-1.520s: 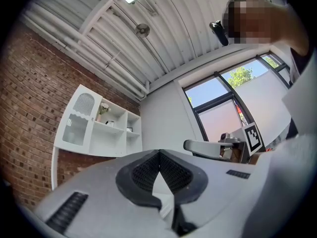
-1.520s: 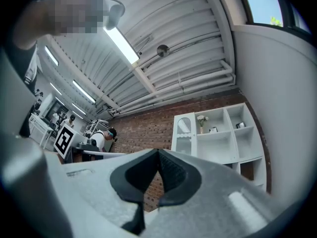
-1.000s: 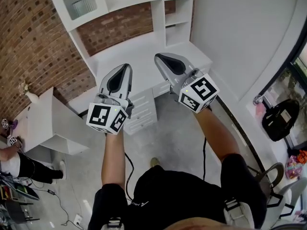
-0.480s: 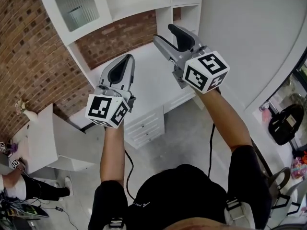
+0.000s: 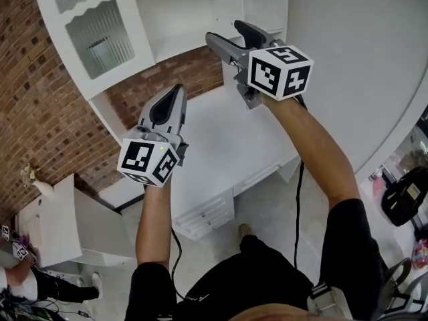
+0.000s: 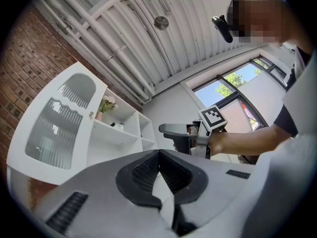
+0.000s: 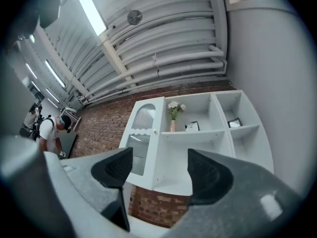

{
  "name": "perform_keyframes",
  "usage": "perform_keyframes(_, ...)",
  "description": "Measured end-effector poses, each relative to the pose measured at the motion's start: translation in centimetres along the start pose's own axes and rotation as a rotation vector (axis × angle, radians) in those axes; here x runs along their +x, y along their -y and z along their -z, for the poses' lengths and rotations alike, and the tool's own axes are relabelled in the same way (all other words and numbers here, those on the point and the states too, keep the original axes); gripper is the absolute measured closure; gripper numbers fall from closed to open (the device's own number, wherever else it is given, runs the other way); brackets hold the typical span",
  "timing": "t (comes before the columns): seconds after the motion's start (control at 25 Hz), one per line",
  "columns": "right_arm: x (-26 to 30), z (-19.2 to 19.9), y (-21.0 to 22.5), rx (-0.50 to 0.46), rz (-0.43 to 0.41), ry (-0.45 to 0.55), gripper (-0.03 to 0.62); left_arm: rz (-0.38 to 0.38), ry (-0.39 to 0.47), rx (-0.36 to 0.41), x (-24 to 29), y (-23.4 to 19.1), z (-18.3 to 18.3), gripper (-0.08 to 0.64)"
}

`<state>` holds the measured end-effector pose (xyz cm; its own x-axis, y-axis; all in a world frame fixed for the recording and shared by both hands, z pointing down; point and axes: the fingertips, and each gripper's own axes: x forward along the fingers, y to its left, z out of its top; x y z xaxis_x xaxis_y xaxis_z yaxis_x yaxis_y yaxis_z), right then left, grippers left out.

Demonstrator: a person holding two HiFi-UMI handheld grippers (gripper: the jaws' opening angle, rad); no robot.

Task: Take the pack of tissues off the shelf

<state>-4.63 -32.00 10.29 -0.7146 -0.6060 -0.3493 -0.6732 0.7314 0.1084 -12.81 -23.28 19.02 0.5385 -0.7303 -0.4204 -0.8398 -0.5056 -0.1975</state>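
The right tool [image 7: 157, 165] is being opened, with nothing caught between its jaws. Just right of the vase of flowers [image 7: 173, 118], on the same white shelf [image 7: 198, 132], the pack of tissues [image 7: 192, 126] is spotted: small, pale, dark-edged, finer detail unreadable. The left tool [image 6: 159, 155] is clenched, empty.

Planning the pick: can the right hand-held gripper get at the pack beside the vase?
Probably yes: the right hand-held gripper, jaws opening and empty, faces the pack on its open shelf beside the vase; nothing blocks it.
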Motion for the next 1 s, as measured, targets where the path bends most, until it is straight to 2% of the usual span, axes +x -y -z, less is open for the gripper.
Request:
perform_keyframes(0.24, 6.6, 0.3, 7.2, 0.017, -0.018, 0.038, 0.241, -0.04, -0.014, 0.026, 6.7, -4.5, 3.3, 0.561)
perform_keyframes(0.48, 13.4, -0.6, 12.4, 0.02, -0.054, 0.066, 0.225, -0.086, -0.002, 0.058, 12.9, -8.8, 4.7, 0.561)
perform_keyframes(0.76, 21.2, -4.1, 15.7, -0.031, -0.03, 0.077, 0.218, -0.101, 0.0, 0.078, 17.1, -13.0, 5.1, 0.561)
perform_keyframes(1.0, 26.5, -5.8, 17.4, -0.072, 0.045, 0.049, 0.206, -0.071, 0.006, 0.073, 19.1, -15.7, 4.6, 0.561)
